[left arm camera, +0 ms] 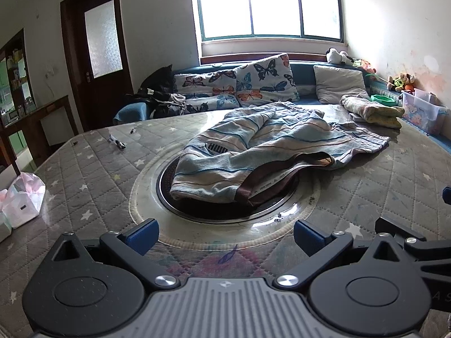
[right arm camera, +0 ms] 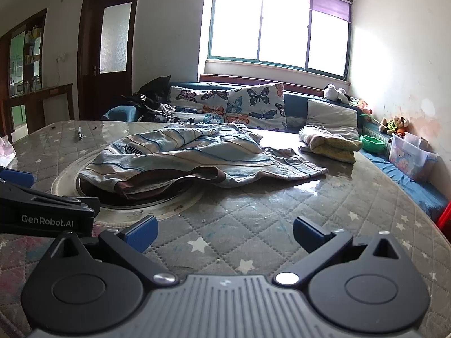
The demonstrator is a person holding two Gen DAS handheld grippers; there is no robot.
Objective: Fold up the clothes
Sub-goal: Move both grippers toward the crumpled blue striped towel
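Both wrist cameras sit low at the near edge of the grey quilted star-patterned surface (left arm camera: 84, 174), looking across it toward the bright green-framed window (left arm camera: 270, 5). The right view stands rightward of the left. Both share the crumpled blue-and-cream striped garment (left arm camera: 253, 152), close ahead.

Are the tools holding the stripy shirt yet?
No. Both the left tool and right tool are open and empty; the stripy shirt lies untouched on the table.

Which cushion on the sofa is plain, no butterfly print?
The white cushion at the right end of the sofa. The two cushions left of it carry butterflies.
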